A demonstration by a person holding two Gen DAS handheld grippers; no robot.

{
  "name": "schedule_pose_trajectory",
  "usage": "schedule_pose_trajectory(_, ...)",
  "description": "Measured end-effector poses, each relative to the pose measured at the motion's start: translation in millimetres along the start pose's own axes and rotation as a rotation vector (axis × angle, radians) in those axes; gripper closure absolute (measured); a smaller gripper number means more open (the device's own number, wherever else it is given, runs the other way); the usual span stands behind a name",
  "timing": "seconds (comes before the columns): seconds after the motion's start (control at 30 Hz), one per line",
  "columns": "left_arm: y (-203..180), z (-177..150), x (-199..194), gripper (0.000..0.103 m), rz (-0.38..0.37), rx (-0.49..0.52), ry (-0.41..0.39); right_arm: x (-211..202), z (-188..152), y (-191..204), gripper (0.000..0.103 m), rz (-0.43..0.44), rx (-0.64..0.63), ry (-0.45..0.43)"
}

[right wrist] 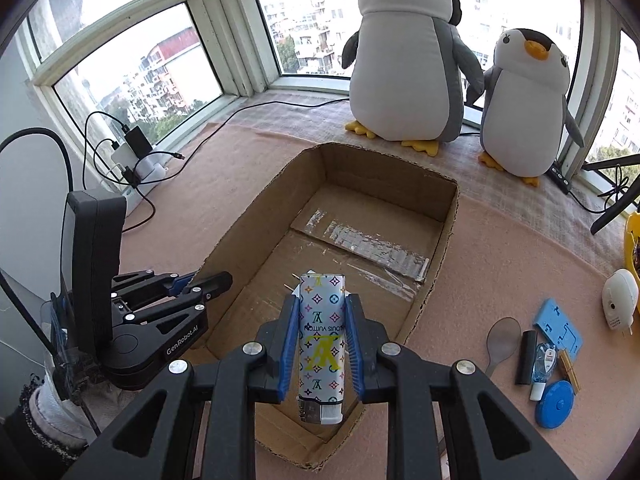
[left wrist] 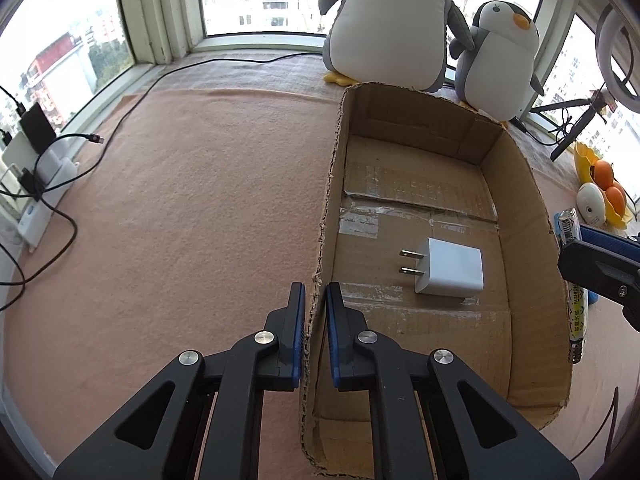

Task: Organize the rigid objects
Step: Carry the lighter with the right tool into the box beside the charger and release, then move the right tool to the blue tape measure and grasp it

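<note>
An open cardboard box (left wrist: pixel 516 208) (right wrist: pixel 436 232) lies on the pink mat. A white plug charger (left wrist: pixel 450 268) lies on its floor. My left gripper (left wrist: pixel 315 292) is shut on the box's left wall, one finger on each side; it also shows in the right wrist view (right wrist: pixel 208 280). My right gripper (right wrist: pixel 322 308) is shut on a white patterned lighter (right wrist: pixel 321 340) and holds it above the box's near end. In the left wrist view the lighter (left wrist: pixel 572 264) and a right finger (left wrist: pixel 600 264) show beyond the box's right wall.
Two plush penguins (right wrist: pixel 404 52) (right wrist: pixel 524 104) stand behind the box. Right of it lie a spoon (right wrist: pixel 500 340), a blue tape measure (right wrist: pixel 554 404), a blue case (right wrist: pixel 558 328), a black stick (right wrist: pixel 527 356) and a white camera (right wrist: pixel 620 300). Chargers and cables (left wrist: pixel 44 160) sit left.
</note>
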State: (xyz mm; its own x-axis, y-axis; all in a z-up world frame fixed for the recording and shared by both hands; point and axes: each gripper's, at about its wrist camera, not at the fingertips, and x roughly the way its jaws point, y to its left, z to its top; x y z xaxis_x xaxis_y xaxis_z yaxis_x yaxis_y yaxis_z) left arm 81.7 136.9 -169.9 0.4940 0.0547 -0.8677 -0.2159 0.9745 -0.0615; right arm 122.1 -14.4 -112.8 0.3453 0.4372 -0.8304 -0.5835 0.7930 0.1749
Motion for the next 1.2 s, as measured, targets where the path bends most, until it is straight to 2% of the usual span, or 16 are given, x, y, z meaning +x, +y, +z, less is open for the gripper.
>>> schedule_pose_trajectory(0.3,-0.5,0.6,0.0,0.094,0.001,-0.001,-0.003,12.3,3.1,5.4,0.082,0.006,-0.009,0.015)
schedule_pose_trajectory(0.37,-1.0,0.6,-0.1,0.094,0.003,0.000,-0.004,11.0,3.3,4.3,0.072,0.004,-0.008,0.005)
schedule_pose_trajectory(0.43,-1.4,0.9,-0.2,0.094,0.003,0.001,-0.005,8.2,3.9,5.1,0.041,0.002,-0.013,-0.012)
schedule_pose_trajectory(0.47,-1.4,0.9,0.0,0.094,0.003,0.001,-0.005,5.7,4.1,6.1,0.037,0.001,-0.020,-0.024)
schedule_pose_trajectory(0.63,-1.9,0.4,0.1,0.094,0.006,0.003,-0.007,-0.6,4.7,8.4,0.033,-0.013,-0.035,-0.044)
schedule_pose_trajectory(1.2,-5.4,-0.8,-2.2,0.094,0.021,0.017,-0.001,-31.0,-13.2,-17.1,0.033,-0.037,-0.005,-0.100)
